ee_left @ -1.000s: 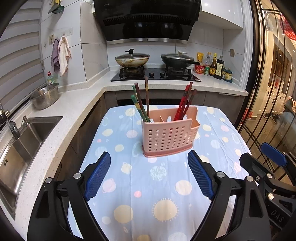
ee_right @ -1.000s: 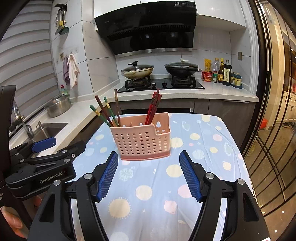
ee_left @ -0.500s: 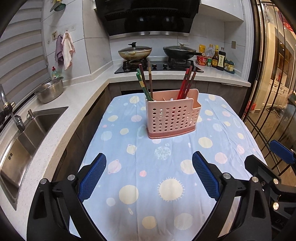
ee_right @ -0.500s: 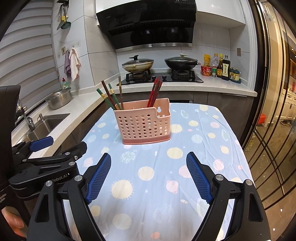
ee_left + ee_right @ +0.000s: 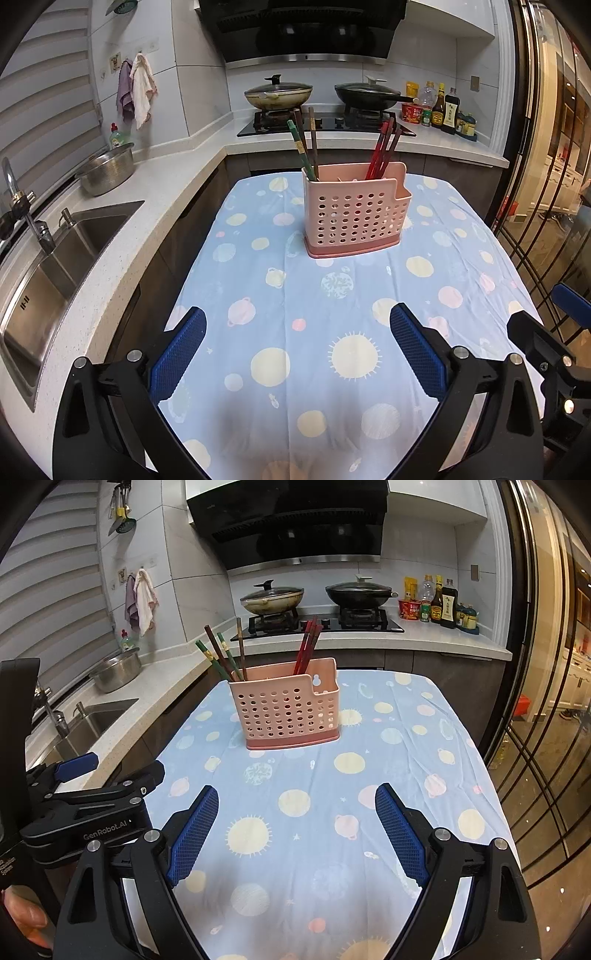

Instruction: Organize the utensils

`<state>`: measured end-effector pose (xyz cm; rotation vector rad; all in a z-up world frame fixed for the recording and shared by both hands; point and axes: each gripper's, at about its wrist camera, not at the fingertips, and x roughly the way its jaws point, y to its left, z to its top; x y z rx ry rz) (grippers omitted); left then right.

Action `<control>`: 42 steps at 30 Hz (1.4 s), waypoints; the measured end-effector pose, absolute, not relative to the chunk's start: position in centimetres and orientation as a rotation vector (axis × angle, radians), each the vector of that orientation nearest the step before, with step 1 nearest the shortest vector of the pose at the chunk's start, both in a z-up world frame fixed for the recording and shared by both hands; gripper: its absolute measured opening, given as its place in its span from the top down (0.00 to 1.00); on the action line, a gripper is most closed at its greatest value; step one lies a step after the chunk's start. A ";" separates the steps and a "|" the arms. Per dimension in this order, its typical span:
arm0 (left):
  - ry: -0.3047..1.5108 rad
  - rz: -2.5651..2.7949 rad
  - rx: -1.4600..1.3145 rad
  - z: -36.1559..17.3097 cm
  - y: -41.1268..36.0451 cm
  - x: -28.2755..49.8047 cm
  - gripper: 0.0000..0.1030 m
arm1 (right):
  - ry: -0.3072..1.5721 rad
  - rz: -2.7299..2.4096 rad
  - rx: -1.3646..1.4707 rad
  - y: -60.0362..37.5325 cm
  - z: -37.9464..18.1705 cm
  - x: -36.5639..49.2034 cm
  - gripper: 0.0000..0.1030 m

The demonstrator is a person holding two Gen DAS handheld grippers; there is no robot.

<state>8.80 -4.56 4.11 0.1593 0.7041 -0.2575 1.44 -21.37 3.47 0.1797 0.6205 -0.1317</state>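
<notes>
A pink perforated utensil holder (image 5: pixel 355 218) stands on the far half of the table; it also shows in the right wrist view (image 5: pixel 288 709). Green and brown chopsticks (image 5: pixel 304 147) lean in its left compartment, red chopsticks (image 5: pixel 384 147) in its right one. They show too in the right wrist view: green and brown chopsticks (image 5: pixel 221 653), red chopsticks (image 5: pixel 308 642). My left gripper (image 5: pixel 297 345) is open and empty, well back from the holder above the near table. My right gripper (image 5: pixel 297 819) is open and empty, beside the left gripper (image 5: pixel 74 805).
The table carries a blue cloth (image 5: pixel 332 314) with planet prints. A counter with a sink (image 5: pixel 55 258) and a steel bowl (image 5: pixel 107 173) runs along the left. A stove with two pans (image 5: pixel 325 96) and bottles (image 5: pixel 439 110) is behind. A glass door (image 5: pixel 546 166) is on the right.
Both grippers have pulled back from the holder toward the near end of the table; the holder looks smaller and farther. Both stay open and empty.
</notes>
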 end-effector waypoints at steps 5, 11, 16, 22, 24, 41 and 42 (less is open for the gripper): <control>0.697 -0.266 0.161 4.5 -4.9 8.8 0.07 | 0.620 -0.136 0.169 -21.3 3.5 1.5 0.19; 0.687 -0.254 0.160 5.0 -5.1 8.9 0.07 | 0.610 -0.154 0.146 -21.3 3.8 1.6 0.19; 0.691 -0.242 0.159 5.1 -5.0 9.0 0.07 | 0.610 -0.158 0.144 -21.4 3.8 1.6 0.19; 0.689 -0.228 0.170 5.0 -5.0 8.7 0.07 | 0.619 -0.157 0.135 -21.4 3.6 1.3 0.17; 0.689 -0.228 0.174 4.9 -5.0 8.6 0.07 | 0.618 -0.162 0.142 -21.5 3.5 1.2 0.16; 0.692 -0.226 0.184 4.4 -5.3 7.8 0.07 | 0.600 -0.205 0.130 -21.9 3.5 0.4 0.07; 0.691 -0.224 0.185 4.3 -5.3 7.7 0.07 | 0.600 -0.205 0.131 -21.9 3.5 0.4 0.07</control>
